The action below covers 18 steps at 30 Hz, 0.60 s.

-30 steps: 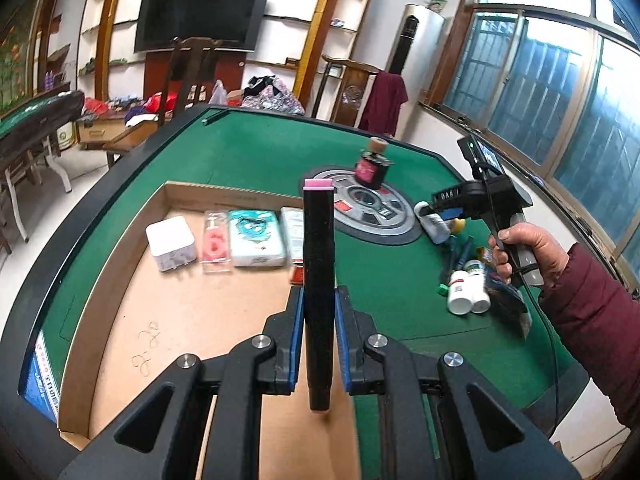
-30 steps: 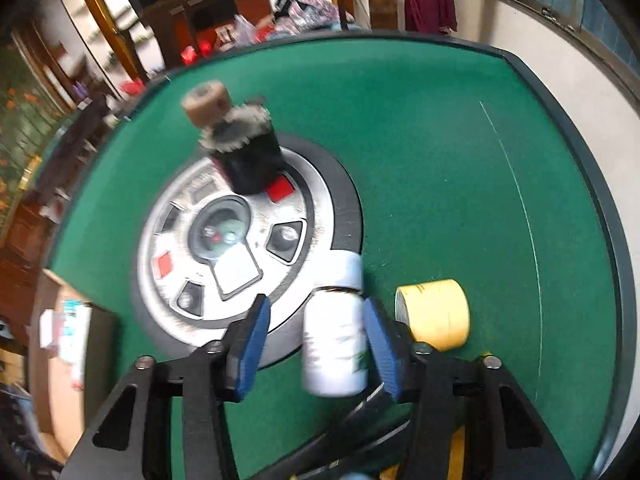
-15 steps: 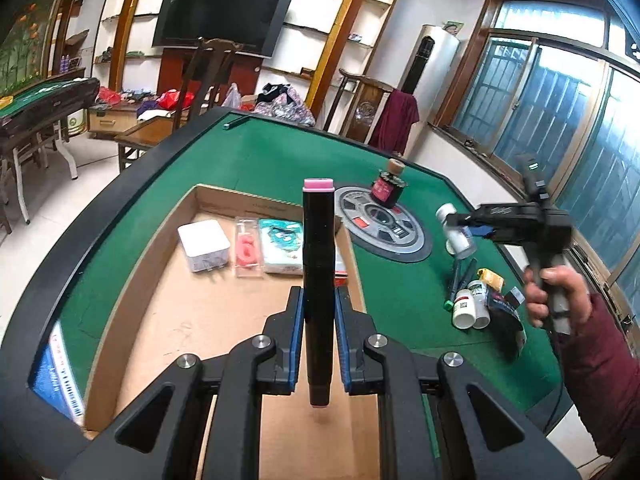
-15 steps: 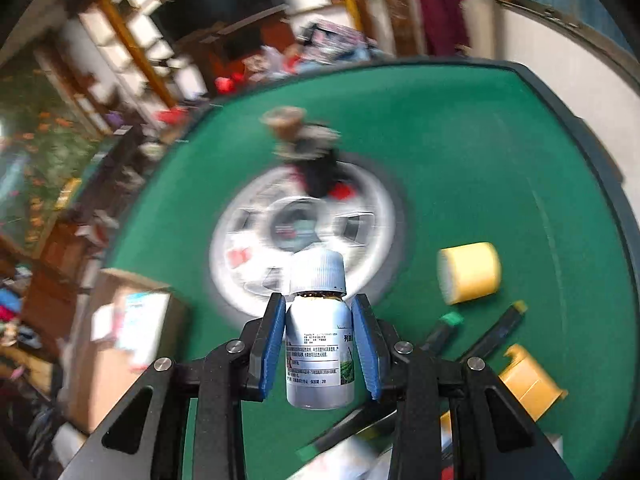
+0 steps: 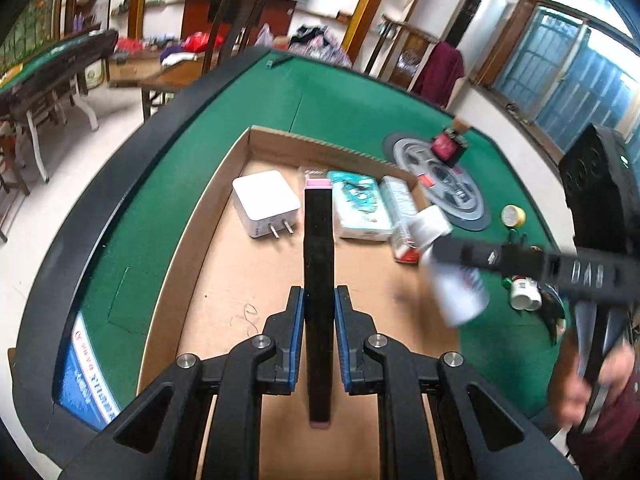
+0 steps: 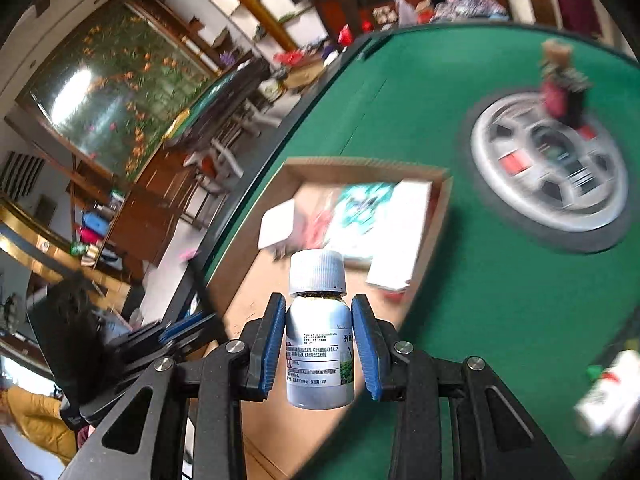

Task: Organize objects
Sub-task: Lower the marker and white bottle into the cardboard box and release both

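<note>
**A:** What's sitting where on my feed?

**B:** I've got the box (image 5: pixel 240 168) mid-frame on the table (image 5: pixel 340 96). Inside it, charger (image 5: pixel 266 202) left, tissue packs (image 5: pixel 360 204) right. Dial (image 5: pixel 440 184) upper right, tape roll (image 5: pixel 513 216) just beyond.

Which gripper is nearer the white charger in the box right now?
Left. The left gripper, clamping the black marker, hangs over the box just short of the white charger. The right gripper, holding the white bottle, is nearer the box's right edge.
</note>
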{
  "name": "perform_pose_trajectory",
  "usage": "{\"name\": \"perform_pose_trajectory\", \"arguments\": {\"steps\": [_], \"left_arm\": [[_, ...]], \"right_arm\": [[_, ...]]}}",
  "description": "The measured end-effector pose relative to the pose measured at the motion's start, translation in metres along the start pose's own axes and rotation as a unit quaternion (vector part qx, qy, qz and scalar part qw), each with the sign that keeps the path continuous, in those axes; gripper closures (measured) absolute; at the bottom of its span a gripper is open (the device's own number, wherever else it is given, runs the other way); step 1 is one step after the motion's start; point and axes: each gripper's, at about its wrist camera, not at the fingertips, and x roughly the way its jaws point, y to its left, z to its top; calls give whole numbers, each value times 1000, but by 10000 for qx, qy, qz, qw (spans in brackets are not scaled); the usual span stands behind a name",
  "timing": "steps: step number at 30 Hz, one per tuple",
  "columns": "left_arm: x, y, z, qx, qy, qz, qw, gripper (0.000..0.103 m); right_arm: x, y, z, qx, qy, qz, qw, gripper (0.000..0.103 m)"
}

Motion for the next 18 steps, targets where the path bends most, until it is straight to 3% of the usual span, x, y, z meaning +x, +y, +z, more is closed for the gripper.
{"name": "perform_pose_trajectory", "arguments": {"steps": [6, 11, 12, 14, 16, 18], "left_arm": [[32, 7, 11, -100, 350, 200, 9991, 89], [35, 5, 9, -190, 320, 58, 9993, 86], [32, 5, 9, -199, 281, 18, 9994, 83], [26, 4, 9, -217, 187, 24, 9996, 62], [17, 4, 9, -274, 71, 72, 9996, 49], [4, 4, 7, -345, -82, 73, 9993, 44]], "right_arm": [[51, 13, 3, -85, 219, -375, 9990, 65], [63, 7, 10, -12, 309, -496, 9983, 65], [65, 6, 10, -4, 334, -500, 9982, 64], [67, 7, 10, -3, 353, -433, 9984, 64], [63, 8, 10, 7, 301, -348, 9989, 64], [56, 11, 10, -41, 240, -301, 9992, 62]]}}
